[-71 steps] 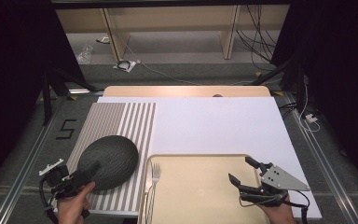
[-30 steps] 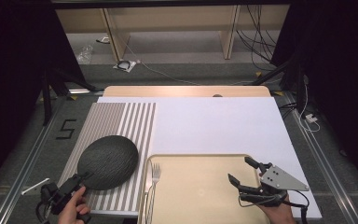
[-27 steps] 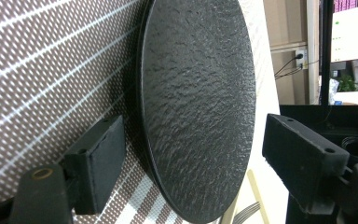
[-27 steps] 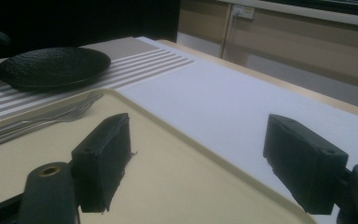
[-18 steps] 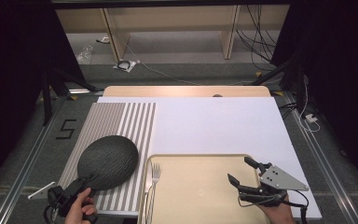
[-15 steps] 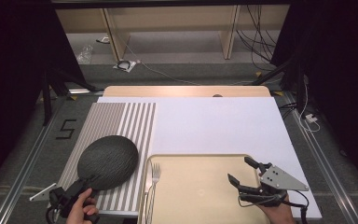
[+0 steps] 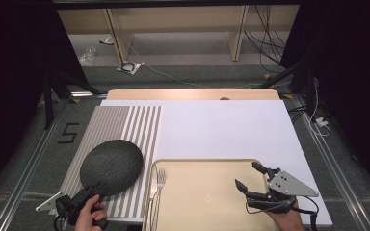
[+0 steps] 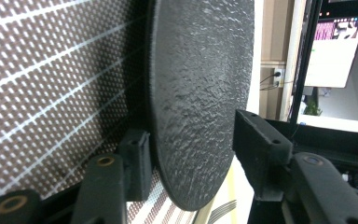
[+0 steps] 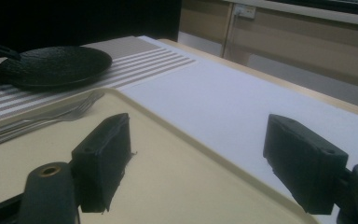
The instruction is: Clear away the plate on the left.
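plate (image 7: 111, 166) on mat (image 7: 120, 127) — left of tray (image 7: 207, 192)

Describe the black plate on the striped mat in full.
The black plate is round and shallow, with a rough, pebbled matte surface like stoneware or cast iron. It lies on the striped mat, left of the beige tray. Its near rim sits between the left gripper jaws, which have just been closing; one pad looks against it, the other apart.

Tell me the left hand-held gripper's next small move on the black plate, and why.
Probably close the rest of the way on the plate rim. The left hand-held gripper has just been closing, with the rim between its jaws, but a gap still shows by the right pad, so the grip looks unfinished. The plate lies on the striped mat beside the tray; lifting before the pads pinch could let it slip.
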`<action>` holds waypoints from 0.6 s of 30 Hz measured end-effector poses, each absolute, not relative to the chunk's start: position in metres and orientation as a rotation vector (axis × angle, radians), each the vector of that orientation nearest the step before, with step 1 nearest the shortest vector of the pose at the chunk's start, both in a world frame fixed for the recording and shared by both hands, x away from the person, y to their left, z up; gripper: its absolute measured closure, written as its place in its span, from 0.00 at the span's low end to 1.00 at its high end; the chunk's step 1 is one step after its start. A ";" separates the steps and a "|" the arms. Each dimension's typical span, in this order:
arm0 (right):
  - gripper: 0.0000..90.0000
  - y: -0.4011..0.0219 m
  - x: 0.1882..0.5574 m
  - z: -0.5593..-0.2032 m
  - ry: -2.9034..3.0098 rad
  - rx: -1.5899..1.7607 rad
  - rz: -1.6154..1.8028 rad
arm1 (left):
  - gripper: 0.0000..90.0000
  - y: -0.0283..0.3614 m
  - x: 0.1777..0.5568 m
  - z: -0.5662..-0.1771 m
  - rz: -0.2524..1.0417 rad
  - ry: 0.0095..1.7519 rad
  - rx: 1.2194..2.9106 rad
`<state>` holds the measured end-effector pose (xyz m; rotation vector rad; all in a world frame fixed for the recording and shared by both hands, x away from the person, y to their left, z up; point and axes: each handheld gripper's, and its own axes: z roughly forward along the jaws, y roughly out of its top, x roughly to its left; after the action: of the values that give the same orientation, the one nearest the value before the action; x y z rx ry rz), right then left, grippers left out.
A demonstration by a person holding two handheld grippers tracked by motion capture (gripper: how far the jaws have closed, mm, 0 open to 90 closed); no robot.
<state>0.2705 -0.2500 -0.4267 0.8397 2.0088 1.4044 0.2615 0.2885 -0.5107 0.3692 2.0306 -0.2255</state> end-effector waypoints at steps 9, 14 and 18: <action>0.27 -0.250 0.271 -0.427 2.012 0.841 1.404 | 0.62 0.287 0.266 -0.516 -0.205 2.038 0.342; 0.27 -0.249 0.270 -0.427 2.017 0.840 1.400 | 0.65 0.288 0.267 -0.518 -0.212 2.038 0.322; 0.27 -0.248 0.271 -0.427 2.020 0.838 1.398 | 0.69 0.288 0.268 -0.520 -0.217 2.043 0.310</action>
<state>0.2708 -0.2482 -0.4274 0.8385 2.0205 1.3981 0.2678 0.2878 -0.5200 0.3098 2.0432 -0.2167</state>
